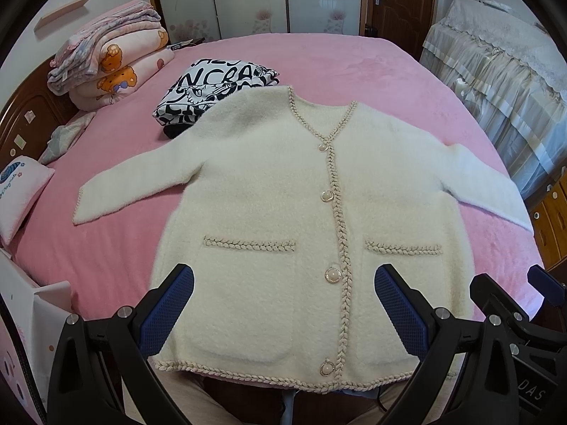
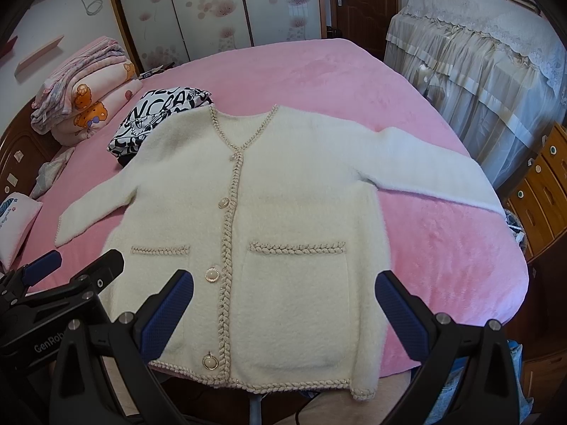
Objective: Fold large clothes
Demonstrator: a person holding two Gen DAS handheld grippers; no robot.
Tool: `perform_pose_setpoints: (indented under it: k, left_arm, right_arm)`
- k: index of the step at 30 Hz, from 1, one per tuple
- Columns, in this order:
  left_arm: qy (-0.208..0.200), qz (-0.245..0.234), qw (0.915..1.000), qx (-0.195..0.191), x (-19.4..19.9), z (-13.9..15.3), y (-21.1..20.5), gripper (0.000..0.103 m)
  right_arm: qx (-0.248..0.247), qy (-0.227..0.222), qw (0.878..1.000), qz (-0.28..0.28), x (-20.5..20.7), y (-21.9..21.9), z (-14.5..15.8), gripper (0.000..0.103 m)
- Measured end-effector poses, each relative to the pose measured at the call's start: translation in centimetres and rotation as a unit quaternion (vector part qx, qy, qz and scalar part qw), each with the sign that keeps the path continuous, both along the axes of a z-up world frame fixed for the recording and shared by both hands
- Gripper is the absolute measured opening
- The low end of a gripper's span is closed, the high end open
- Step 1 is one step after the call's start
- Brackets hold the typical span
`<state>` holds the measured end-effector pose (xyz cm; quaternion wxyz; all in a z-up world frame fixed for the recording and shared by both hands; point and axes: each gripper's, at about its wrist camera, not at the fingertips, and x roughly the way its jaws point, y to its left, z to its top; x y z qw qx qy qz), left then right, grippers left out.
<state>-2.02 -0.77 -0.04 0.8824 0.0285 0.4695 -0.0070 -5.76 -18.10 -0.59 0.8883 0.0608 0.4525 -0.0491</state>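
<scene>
A cream fuzzy cardigan (image 1: 269, 184) with braided trim, pearl buttons and two pockets lies flat, front up, buttoned, on the pink bed (image 1: 340, 60), sleeves spread to both sides. It also shows in the right wrist view (image 2: 301, 191). My left gripper (image 1: 283, 283) is open and empty, hovering over the hem near the left pocket. My right gripper (image 2: 283, 287) is open and empty, over the hem near the right pocket. The right gripper also shows at the right edge of the left wrist view (image 1: 510, 287). The left gripper shows at the left of the right wrist view (image 2: 81, 262).
A folded black-and-white printed garment (image 1: 212, 88) lies beyond the cardigan's left shoulder. Stacked quilts (image 1: 110, 60) and a pillow (image 1: 21, 191) sit at the bed's left by the wooden headboard. A lace-covered piece of furniture (image 2: 478, 71) and wooden drawers (image 2: 542, 191) stand to the right.
</scene>
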Motion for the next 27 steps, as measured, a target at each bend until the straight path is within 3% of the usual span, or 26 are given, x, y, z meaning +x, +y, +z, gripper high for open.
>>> perform_pose_setpoints:
  k: [14, 27]
  left_arm:
    - [0.013, -0.023, 0.9994, -0.024, 1.8, -0.2, -1.0, 0.101]
    - [-0.045, -0.083, 0.9954, -0.013, 4.9, 3.7, -6.1, 0.101]
  right_arm:
    - [0.009, -0.005, 1.0, -0.004, 0.7, -0.9, 0.1, 0.103]
    - [-0.01, -0.075, 0.997, -0.006, 2.8, -4.7, 4.0, 0.103]
